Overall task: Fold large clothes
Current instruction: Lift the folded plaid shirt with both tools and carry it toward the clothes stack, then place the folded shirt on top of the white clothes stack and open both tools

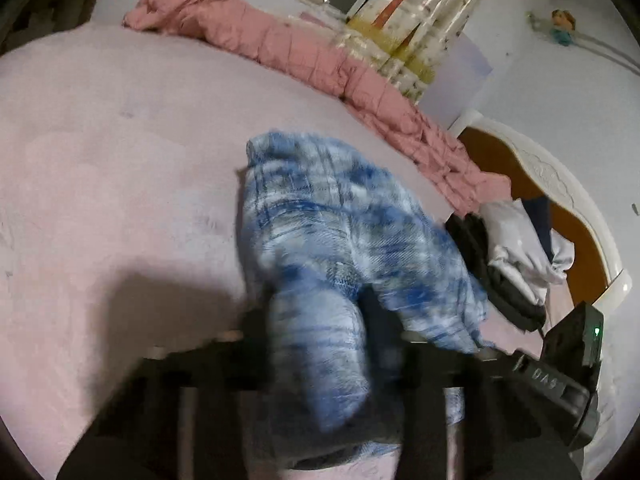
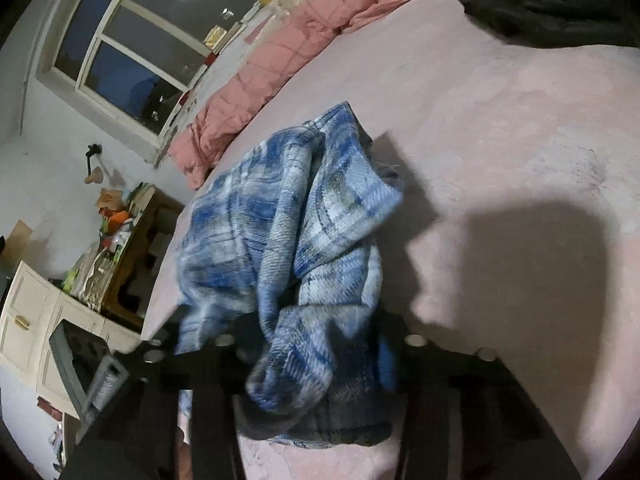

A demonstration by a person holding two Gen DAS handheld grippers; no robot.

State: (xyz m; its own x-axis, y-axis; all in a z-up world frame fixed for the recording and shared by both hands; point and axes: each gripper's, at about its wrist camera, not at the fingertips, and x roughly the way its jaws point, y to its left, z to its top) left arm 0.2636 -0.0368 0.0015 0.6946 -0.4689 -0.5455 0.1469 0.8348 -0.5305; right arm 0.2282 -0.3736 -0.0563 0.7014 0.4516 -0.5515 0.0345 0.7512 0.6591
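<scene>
A blue and white plaid garment [image 1: 340,208] lies bunched on the pale pink bed [image 1: 100,160]. In the left wrist view one thick fold of it fills the gap of my left gripper [image 1: 316,308], which is shut on the cloth. In the right wrist view the same garment [image 2: 288,208] rises in a crumpled heap off the bed [image 2: 500,160]. A twisted bundle of it sits between the dark fingers of my right gripper [image 2: 316,320], which is also shut on the cloth. Both sets of fingertips are blurred and partly buried in fabric.
A pink quilt [image 1: 280,48] runs along the bed's far edge. Black and white clothes [image 1: 504,256] are piled by the white headboard [image 1: 560,184]. A black device with a green light [image 1: 572,360] sits at the right. A cluttered desk [image 2: 120,248] and a window [image 2: 132,40] lie beyond the bed.
</scene>
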